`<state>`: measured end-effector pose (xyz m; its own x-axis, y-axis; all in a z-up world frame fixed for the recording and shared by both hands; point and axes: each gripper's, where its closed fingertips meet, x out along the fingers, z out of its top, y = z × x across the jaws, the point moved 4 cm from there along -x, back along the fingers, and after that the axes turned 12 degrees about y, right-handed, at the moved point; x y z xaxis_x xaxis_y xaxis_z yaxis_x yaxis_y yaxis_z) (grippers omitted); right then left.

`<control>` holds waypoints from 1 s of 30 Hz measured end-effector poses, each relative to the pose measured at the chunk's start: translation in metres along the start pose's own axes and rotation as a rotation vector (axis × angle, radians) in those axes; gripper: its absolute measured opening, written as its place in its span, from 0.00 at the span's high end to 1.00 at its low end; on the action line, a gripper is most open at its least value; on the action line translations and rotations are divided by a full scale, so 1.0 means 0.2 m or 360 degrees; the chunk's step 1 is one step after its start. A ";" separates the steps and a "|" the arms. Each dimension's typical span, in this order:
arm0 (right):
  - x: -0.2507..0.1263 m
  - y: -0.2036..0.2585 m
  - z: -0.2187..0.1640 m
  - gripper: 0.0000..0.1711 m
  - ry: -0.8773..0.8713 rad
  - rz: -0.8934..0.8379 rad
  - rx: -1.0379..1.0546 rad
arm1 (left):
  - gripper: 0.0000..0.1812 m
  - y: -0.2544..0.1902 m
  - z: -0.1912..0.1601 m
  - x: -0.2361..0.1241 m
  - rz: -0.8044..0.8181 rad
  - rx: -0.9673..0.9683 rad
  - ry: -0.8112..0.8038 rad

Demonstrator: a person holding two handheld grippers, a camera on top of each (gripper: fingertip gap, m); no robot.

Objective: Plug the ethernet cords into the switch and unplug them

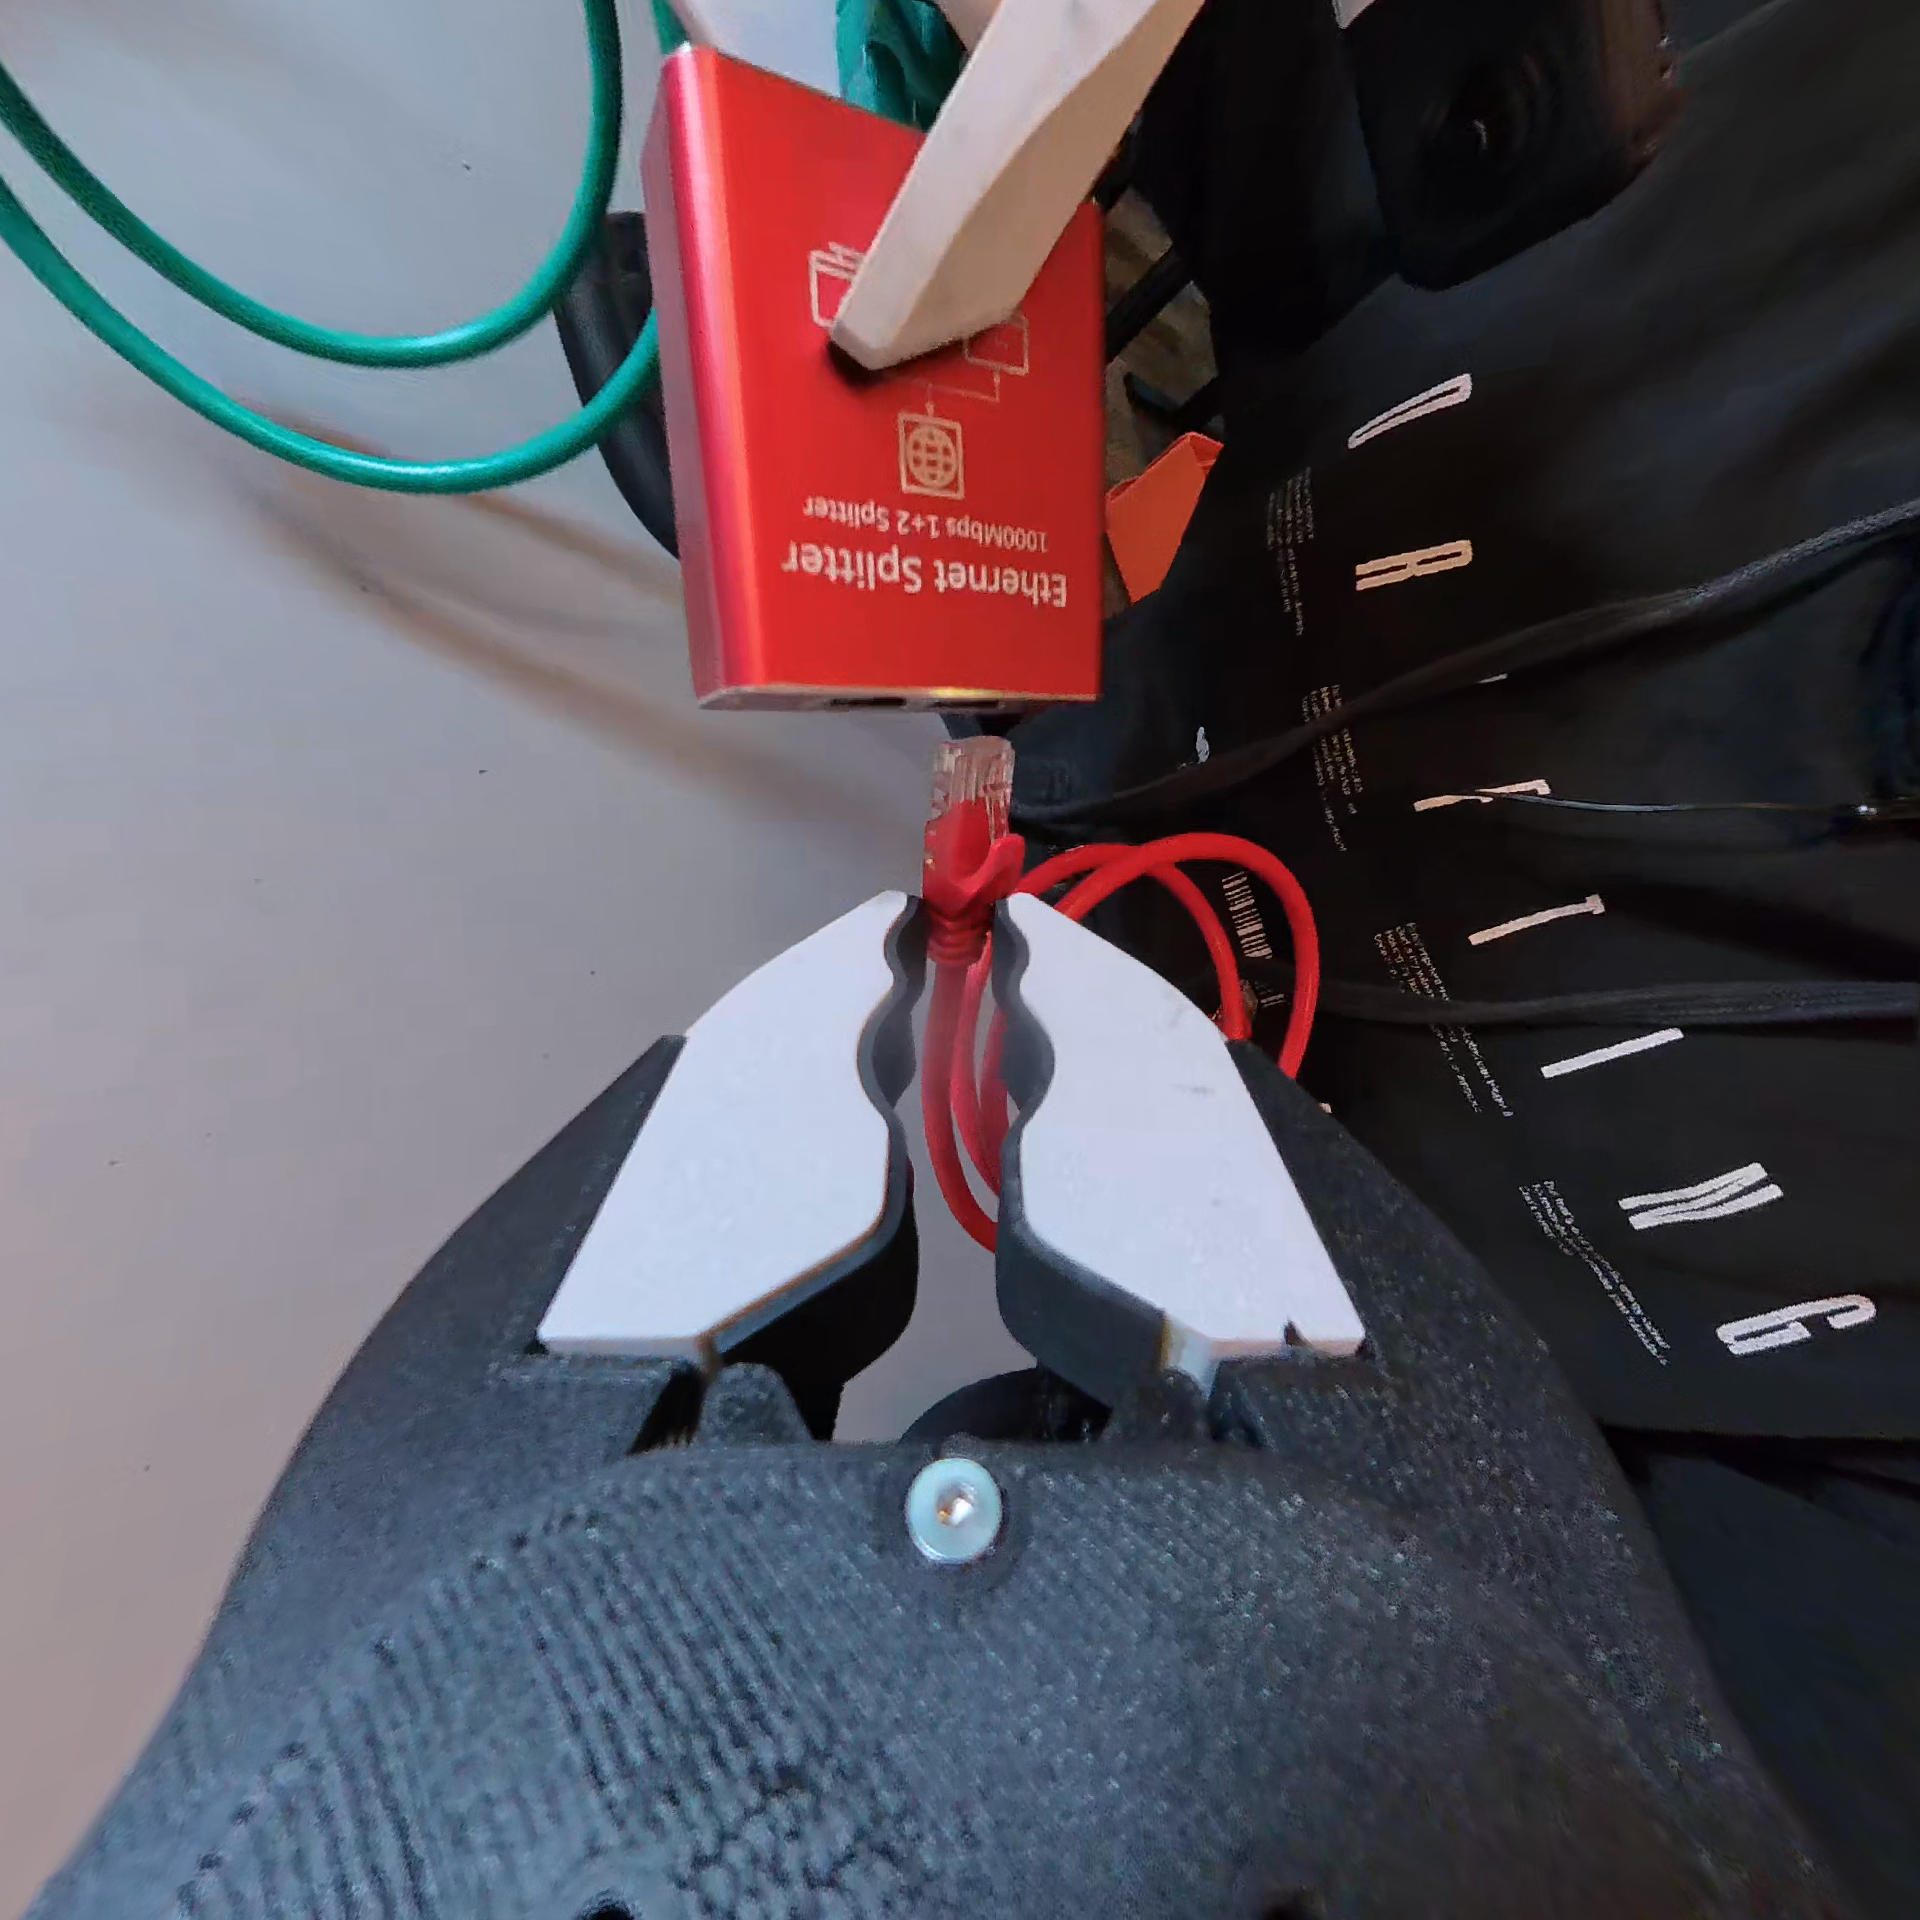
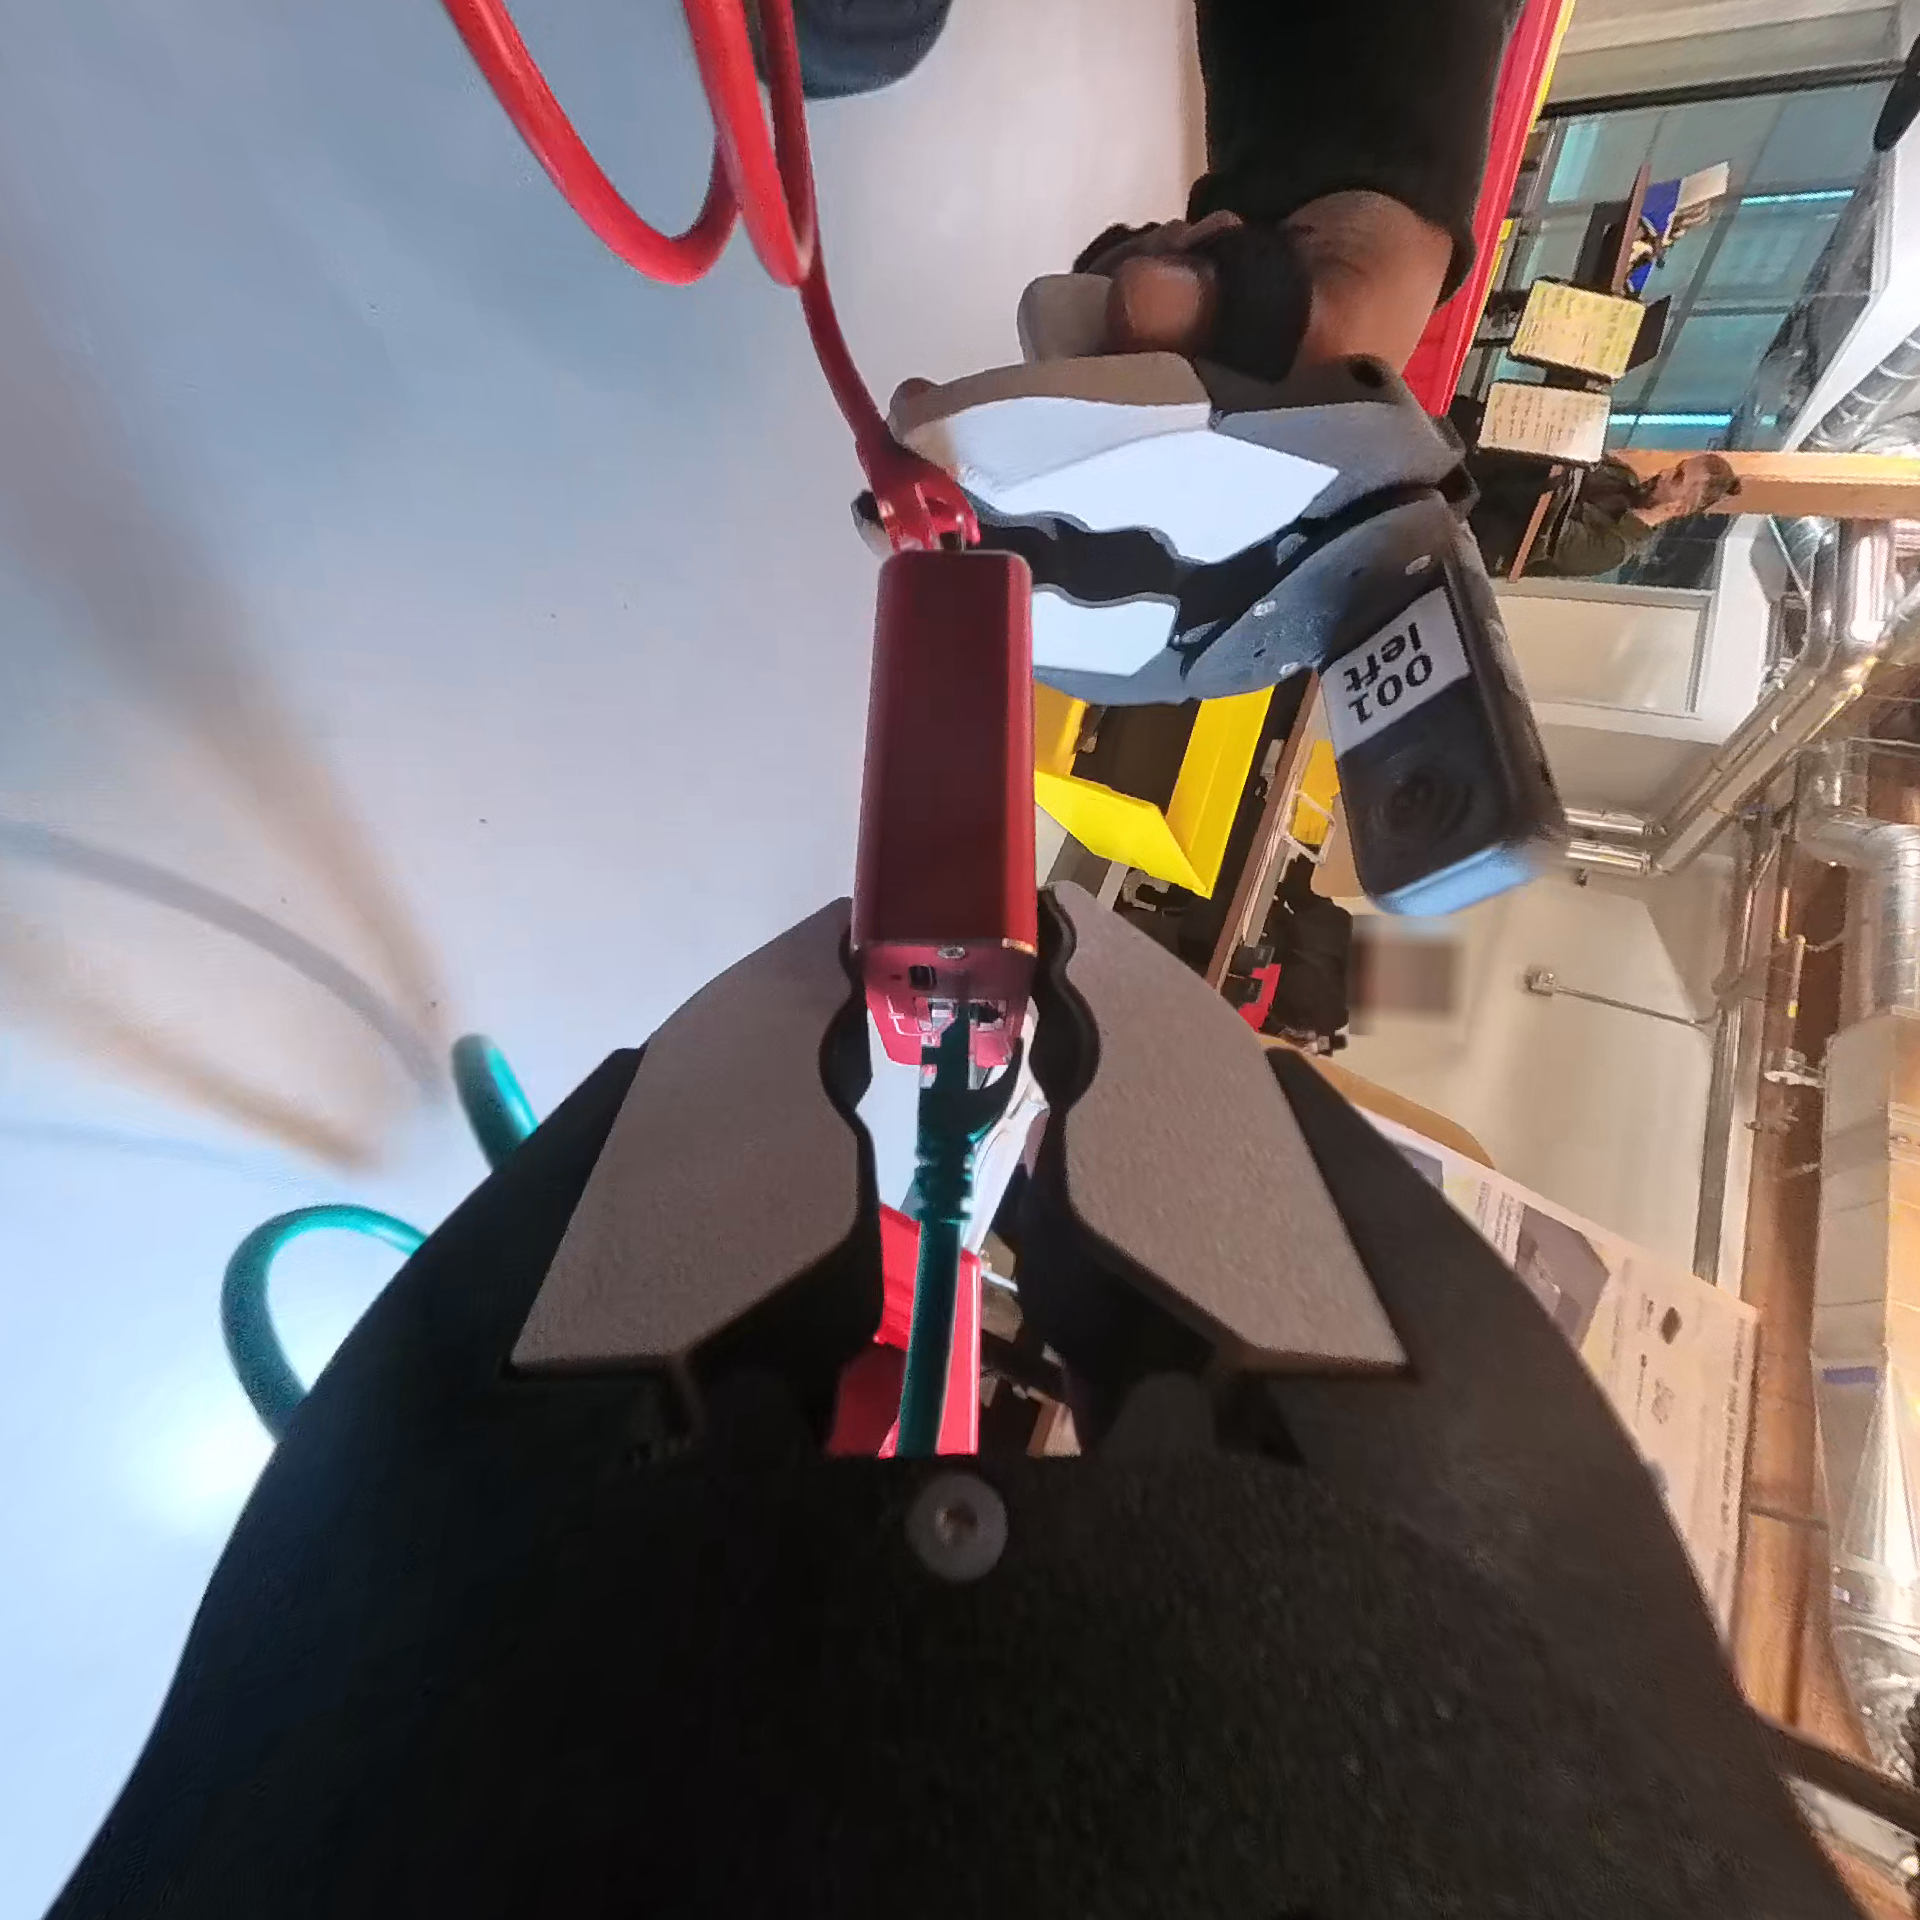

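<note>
My left gripper (image 1: 956,912) is shut on the boot of the red ethernet cord (image 1: 1236,935). Its clear plug (image 1: 971,774) points at the ports on the near end of the red switch (image 1: 894,468), with a small gap between them. My right gripper (image 2: 945,940) is shut on the switch (image 2: 945,769) and holds it above the table. The green cord (image 2: 935,1195) is plugged into the switch's end facing the right wrist camera. One white finger (image 1: 987,187) of the right gripper lies across the switch. The left gripper's fingers (image 2: 1122,468) show at the switch's far end.
The white table (image 1: 260,987) lies underneath, with green cord loops (image 1: 416,348) over it. A person's black printed garment (image 1: 1558,831) fills the right side. A hand (image 2: 1247,281) holds the left gripper with its camera (image 2: 1444,769). Yellow boxes (image 2: 1143,800) and papers (image 2: 1610,1351) lie beyond the table edge. The gap from one gripper's tips to the other's is roughly 8 cm.
</note>
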<state>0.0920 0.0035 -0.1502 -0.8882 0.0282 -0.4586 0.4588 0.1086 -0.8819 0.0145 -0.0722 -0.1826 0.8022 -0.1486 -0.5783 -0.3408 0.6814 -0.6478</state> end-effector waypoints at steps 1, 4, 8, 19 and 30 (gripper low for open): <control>0.00 0.01 0.01 0.84 -0.0009 0.0000 -0.0019 | 0.94 0.00 0.00 0.01 -0.0004 0.0006 0.0010; 0.00 0.01 0.03 0.84 -0.0012 -0.0008 -0.0091 | 0.94 0.00 0.00 0.03 -0.0026 0.0027 0.0053; -0.02 0.02 0.05 0.84 -0.0007 -0.0033 -0.0173 | 0.94 -0.02 0.00 0.02 -0.0120 0.0035 0.0013; 0.00 0.08 0.11 0.84 -0.0026 -0.0042 -0.0318 | 0.94 -0.01 -0.01 0.09 -0.0130 -0.0022 0.0137; 0.03 0.16 0.15 0.84 0.0048 0.0014 -0.0435 | 0.94 0.02 -0.05 0.18 -0.0012 0.0048 0.0068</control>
<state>0.1018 -0.0221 -0.1835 -0.8865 0.0597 -0.4588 0.4462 0.3721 -0.8139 0.0363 -0.0826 -0.2110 0.7828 -0.1838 -0.5945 -0.3192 0.7015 -0.6372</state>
